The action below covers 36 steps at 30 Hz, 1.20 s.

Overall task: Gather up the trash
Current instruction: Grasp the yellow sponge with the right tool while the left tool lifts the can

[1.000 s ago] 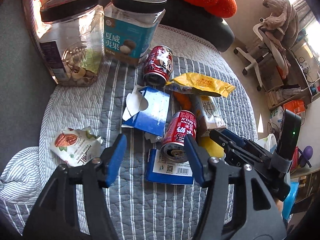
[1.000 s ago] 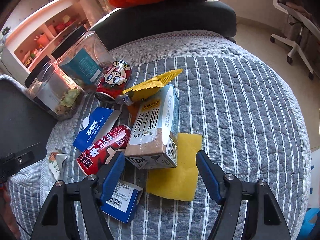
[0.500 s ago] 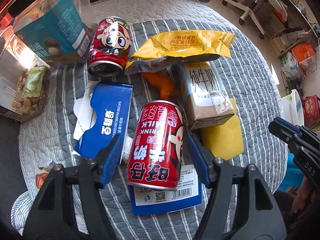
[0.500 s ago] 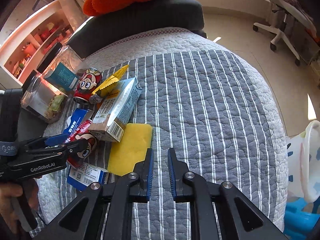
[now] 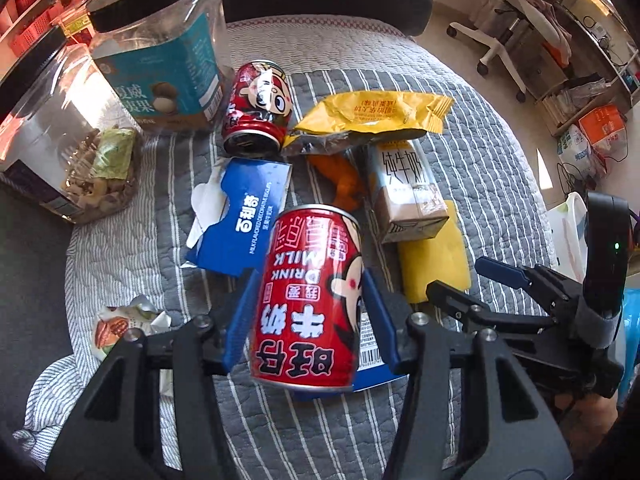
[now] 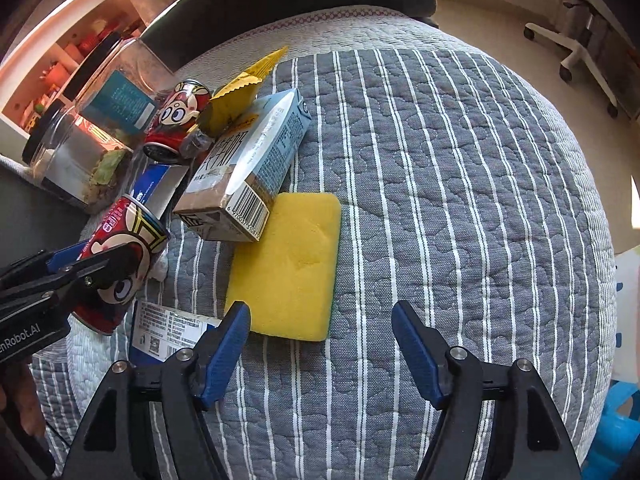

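The left tool [image 5: 308,316], its jaws just closed further, is clamped on a red milk can [image 5: 310,300], held over a blue box [image 5: 244,220] on the striped quilt [image 6: 440,200]. The right tool [image 6: 320,340], its jaws just opened, is held apart and empty above a yellow sponge [image 6: 288,264]. Beyond are crowded a milk carton [image 6: 248,168], a second can [image 5: 258,108], a yellow wrapper [image 5: 372,114] and two jars [image 5: 160,68].

Left hand-held gripper [image 5: 308,316] closed on milk can [image 5: 310,300]; right [image 6: 320,336] reopened.
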Each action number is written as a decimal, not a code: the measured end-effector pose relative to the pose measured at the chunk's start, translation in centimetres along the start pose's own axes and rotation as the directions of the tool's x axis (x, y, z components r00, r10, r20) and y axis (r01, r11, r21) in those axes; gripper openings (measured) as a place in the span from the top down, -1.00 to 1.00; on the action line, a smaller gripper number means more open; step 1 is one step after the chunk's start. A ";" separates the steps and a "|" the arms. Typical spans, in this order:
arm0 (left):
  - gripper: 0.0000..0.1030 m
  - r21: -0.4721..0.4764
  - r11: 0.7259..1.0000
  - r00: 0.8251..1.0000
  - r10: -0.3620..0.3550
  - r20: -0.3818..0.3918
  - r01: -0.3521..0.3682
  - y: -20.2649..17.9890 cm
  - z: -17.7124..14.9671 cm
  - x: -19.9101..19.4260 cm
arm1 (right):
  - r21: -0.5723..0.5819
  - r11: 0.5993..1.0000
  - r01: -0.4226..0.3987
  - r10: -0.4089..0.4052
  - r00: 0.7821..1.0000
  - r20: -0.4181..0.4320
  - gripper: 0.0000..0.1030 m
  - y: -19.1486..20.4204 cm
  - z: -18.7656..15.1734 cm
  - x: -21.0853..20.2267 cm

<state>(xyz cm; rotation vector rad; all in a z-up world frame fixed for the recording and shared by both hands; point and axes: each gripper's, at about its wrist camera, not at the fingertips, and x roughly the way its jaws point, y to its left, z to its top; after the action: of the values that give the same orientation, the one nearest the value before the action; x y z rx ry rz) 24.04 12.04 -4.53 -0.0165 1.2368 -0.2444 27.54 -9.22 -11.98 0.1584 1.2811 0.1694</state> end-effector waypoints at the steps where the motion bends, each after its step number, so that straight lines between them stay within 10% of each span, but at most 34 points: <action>1: -0.06 -0.012 1.000 1.000 0.001 0.008 -0.001 0.6 -0.3 -0.6 | -0.005 1.000 -0.005 0.005 1.000 -0.006 -0.48 0.6 0.1 0.7; 7: -0.06 -0.050 0.998 0.999 0.027 0.021 -0.026 3.3 -1.1 -1.5 | -0.043 0.996 0.074 -0.074 0.997 0.011 -0.59 3.1 0.2 3.5; 10: -0.06 -0.056 0.998 0.999 0.040 0.021 -0.039 3.5 -1.4 -1.5 | -0.087 0.983 0.164 -0.162 0.986 0.032 -0.16 3.7 0.0 3.4; 36: -0.06 0.055 0.993 0.984 -0.111 0.139 0.104 -9.7 0.2 -3.2 | 0.076 0.991 0.110 -0.120 0.984 0.134 -0.12 -10.7 -5.4 -13.1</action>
<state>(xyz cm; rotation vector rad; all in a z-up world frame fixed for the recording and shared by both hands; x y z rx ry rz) 21.59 3.19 -0.04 -0.0592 1.0889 -0.3610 19.16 -22.33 -3.49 0.1516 1.1551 0.0146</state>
